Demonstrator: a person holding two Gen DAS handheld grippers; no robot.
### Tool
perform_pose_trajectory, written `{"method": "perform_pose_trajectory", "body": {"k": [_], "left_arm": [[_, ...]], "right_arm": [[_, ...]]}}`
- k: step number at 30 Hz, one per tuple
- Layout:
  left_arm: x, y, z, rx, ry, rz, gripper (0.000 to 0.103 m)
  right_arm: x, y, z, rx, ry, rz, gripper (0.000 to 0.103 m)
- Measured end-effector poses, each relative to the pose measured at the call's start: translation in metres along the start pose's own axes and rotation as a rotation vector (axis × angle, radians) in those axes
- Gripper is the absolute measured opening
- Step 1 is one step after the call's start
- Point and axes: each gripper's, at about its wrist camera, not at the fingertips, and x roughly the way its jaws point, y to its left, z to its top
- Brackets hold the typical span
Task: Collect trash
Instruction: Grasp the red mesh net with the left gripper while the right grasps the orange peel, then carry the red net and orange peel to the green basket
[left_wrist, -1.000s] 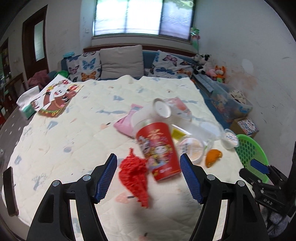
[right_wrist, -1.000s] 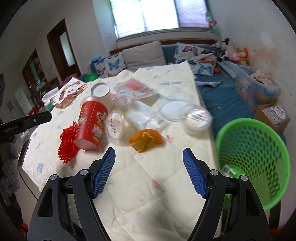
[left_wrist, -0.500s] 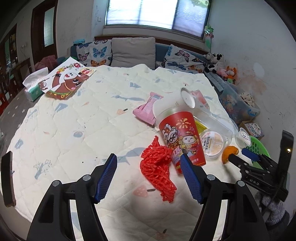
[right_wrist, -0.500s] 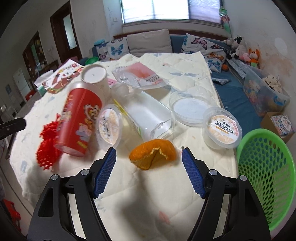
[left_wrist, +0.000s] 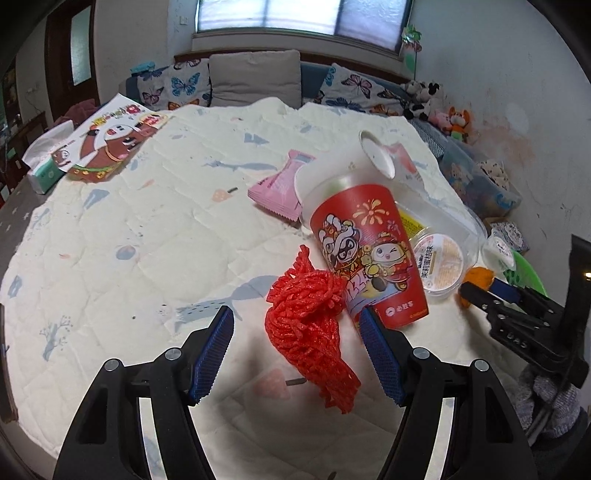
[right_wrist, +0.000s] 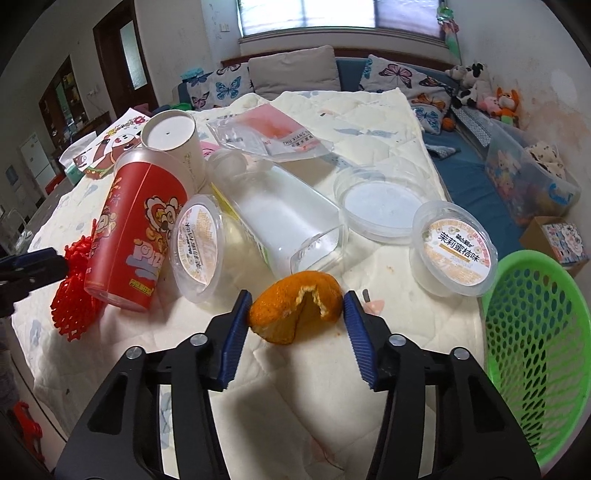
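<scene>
Our right gripper (right_wrist: 294, 310) brackets the orange peel (right_wrist: 295, 316) at lower centre, jaws spread; our left gripper (left_wrist: 297, 332) gapes around the red mesh net (left_wrist: 308, 325).

Butterfly cushions (left_wrist: 173, 86), stuffed toys (right_wrist: 487, 94), tissue box (left_wrist: 46, 162).

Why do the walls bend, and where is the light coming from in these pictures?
Both views come through fisheye lenses, so walls and door frames bow near the dark rounded corners. Left wrist view: the window is blown out, and the left claw casts a shadow on the quilt. Right wrist view: sharp, with shadow beneath the orange peel.
</scene>
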Motion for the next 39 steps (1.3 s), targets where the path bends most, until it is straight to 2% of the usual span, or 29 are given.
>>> {"method": "perform_pose_trajectory", "body": {"k": [12,18,20,29,39], "left_arm": [[0.03,0.009,0.0,0.006,0.058,-0.031,0.065],[0.036,0.012,0.0,-0.001,0.067,-0.063,0.052],[0.034,0.012,-0.001,0.006,0.066,-0.078,0.041],[0.016,0.012,-0.006,0.012,0.036,-0.079,0.028],[-0.03,0.013,-0.01,0.018,-0.032,-0.081,0.028]], "right_arm": [[-0.022,0.005,-0.01,0.019,-0.017,0.025,0.043],[-0.032,0.009,-0.017,0.03,-0.025,0.032,0.04],[-0.034,0.009,-0.019,0.037,-0.027,0.034,0.04],[-0.045,0.01,-0.029,0.068,-0.038,0.051,0.036],[-0.058,0.009,-0.039,0.085,-0.048,0.07,0.031]]}}
